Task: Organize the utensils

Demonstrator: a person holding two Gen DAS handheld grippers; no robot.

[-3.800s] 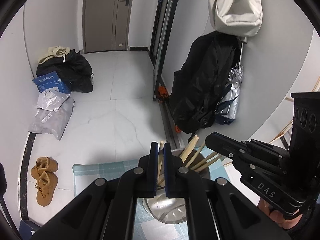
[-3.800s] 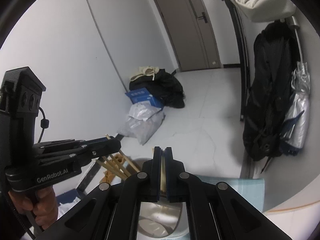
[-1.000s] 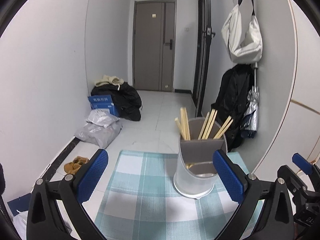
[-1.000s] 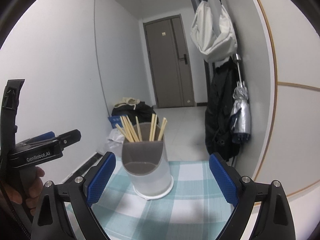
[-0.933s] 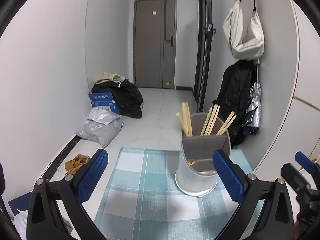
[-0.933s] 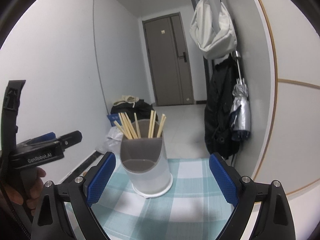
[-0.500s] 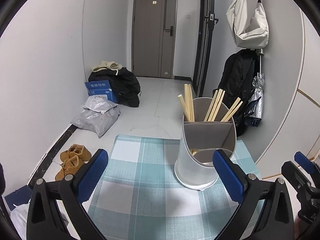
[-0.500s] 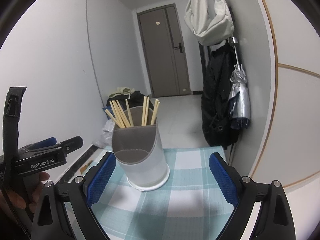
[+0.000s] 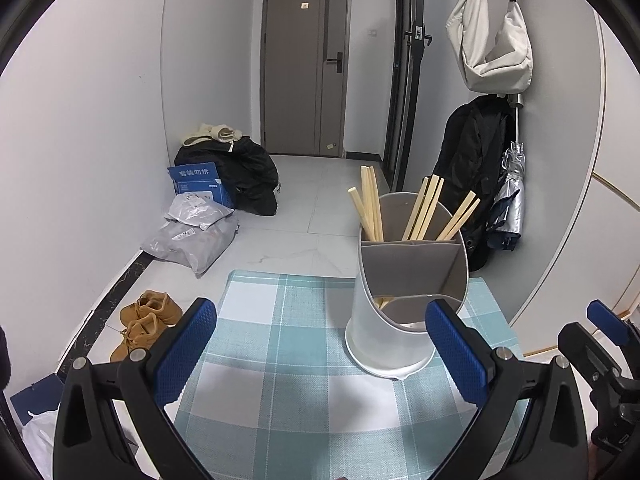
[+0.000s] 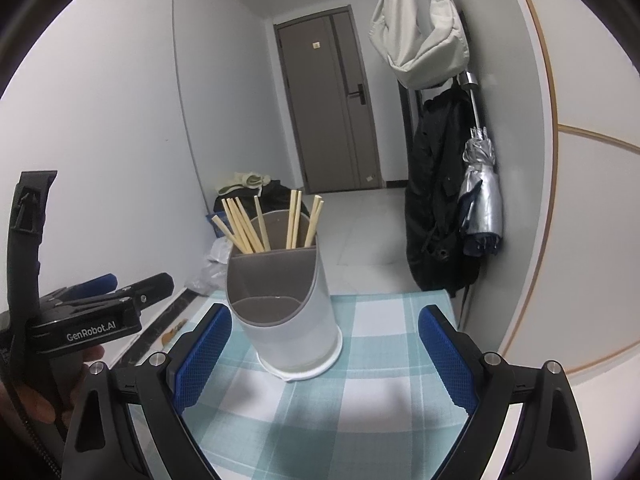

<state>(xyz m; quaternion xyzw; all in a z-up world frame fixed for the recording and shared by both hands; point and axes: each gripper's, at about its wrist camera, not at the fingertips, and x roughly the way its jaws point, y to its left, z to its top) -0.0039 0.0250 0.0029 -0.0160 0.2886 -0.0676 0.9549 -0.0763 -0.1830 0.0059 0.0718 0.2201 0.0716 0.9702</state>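
A white and grey utensil holder [image 9: 404, 300] stands upright on the teal checked cloth [image 9: 280, 360]; it also shows in the right wrist view [image 10: 284, 308]. Several wooden chopsticks [image 9: 400, 208] stand in its rear compartment, seen too in the right wrist view [image 10: 264, 224]. My left gripper [image 9: 320, 348] is open and empty, a little back from the holder. My right gripper [image 10: 324, 360] is open and empty, with the holder just ahead between its blue pads [image 10: 448, 360]. The left gripper's body shows at the left of the right wrist view [image 10: 100, 308].
The cloth covers a small table whose far edge [image 9: 288, 276] drops to a tiled floor. On the floor lie brown shoes [image 9: 144, 320], grey parcels [image 9: 192, 232] and a blue box [image 9: 200, 184]. A black coat [image 10: 440, 200] and umbrella [image 10: 480, 192] hang on the right wall.
3.8 s ago both grippers were shut on chopsticks above the holder. Both have since opened, empty, and drawn back; over the last second the view tilted slightly down toward the cloth.
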